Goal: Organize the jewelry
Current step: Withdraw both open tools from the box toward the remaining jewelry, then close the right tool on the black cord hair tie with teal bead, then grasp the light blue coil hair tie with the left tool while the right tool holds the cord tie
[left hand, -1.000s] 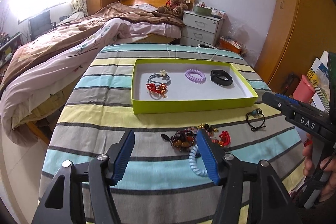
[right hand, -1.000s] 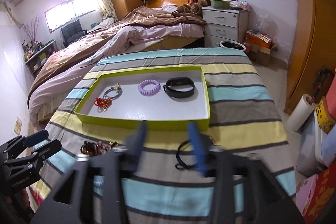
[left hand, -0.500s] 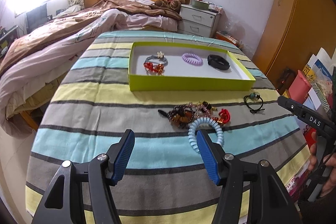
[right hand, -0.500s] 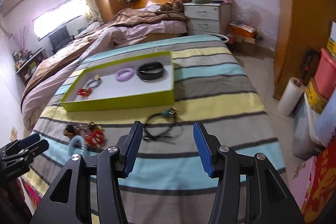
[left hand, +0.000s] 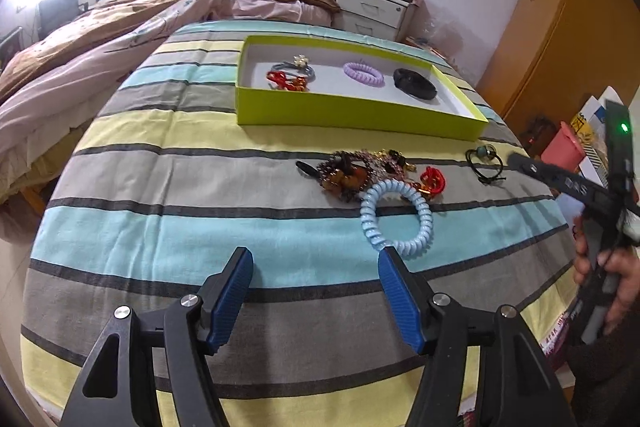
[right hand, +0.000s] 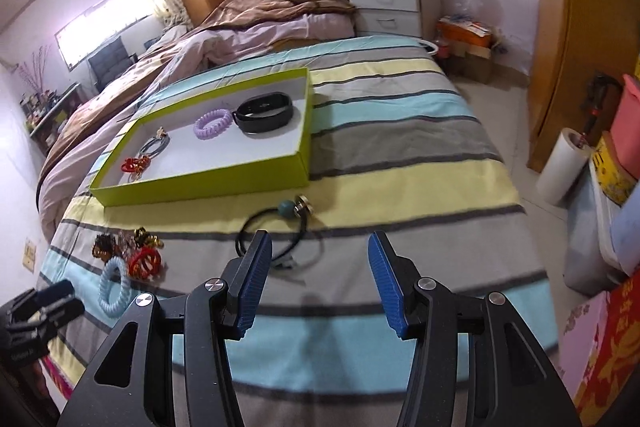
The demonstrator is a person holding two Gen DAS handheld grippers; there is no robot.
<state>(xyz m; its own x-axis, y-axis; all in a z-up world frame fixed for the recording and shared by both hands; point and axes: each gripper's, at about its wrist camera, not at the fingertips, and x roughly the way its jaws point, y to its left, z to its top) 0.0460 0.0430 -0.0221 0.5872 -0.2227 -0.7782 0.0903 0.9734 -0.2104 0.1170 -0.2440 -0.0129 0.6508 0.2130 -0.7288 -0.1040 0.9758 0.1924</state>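
I have both grippers tipped downward over the striped bedspread (left hand: 160,155), and I take the lime-green box (left hand: 360,115) as my landmark. My left gripper (left hand: 316,255) hangs on the near side of the box, well apart from it; its jaws have just been opening and stand wide, with nothing between the ribbed blue pads (left hand: 234,297). The tip of its right finger sits just at the near edge of the pale blue coil band (left hand: 396,215), a springy plastic spiral; I cannot tell whether they touch. My right gripper (right hand: 316,247) points past the box's near right corner, jaws wide apart and empty, its left finger overlapping the thin black cord hair tie (right hand: 280,239) with a teal bead. A hand (left hand: 616,275) grips that tool's handle.

Between the coil band and the box lies a tangled heap of beads (left hand: 352,175), glossy brown and red. Inside the box, on its white floor, rest a lilac coil band (left hand: 364,74), a matte black wristband (left hand: 414,85), a grey tie with a flower, and a red knot.
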